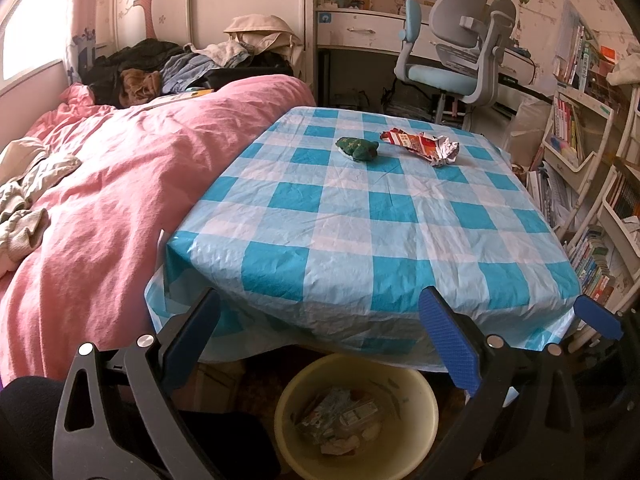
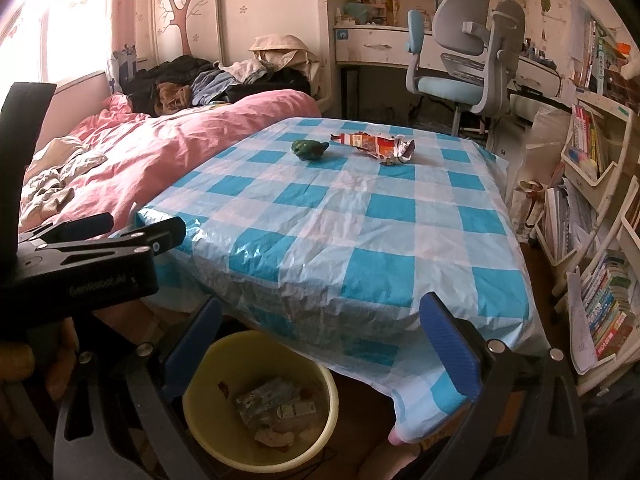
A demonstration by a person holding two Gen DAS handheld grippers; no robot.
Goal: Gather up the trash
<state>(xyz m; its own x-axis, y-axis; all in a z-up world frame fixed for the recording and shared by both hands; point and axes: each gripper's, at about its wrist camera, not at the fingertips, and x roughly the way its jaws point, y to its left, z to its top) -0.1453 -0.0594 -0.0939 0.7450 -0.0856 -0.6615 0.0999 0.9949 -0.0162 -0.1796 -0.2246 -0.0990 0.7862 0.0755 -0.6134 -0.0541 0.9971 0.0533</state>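
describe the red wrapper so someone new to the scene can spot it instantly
Find the table with the blue-and-white checked cloth beside the pink bed. Two items lie near its far edge; the red wrapper is the right-hand one. It is flat, crinkled, red and silver, unlike the small dark green wrapper left of it.

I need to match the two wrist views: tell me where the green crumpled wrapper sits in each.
Left wrist: green wrapper, upper middle, far end of the table.
Right wrist: green wrapper, upper middle, slightly left.
Shared landmark: red and silver wrapper, just right of it.

Bin (image 1: 420,396) far rim hidden under tablecloth (image 1: 360,332); trash inside blurry.
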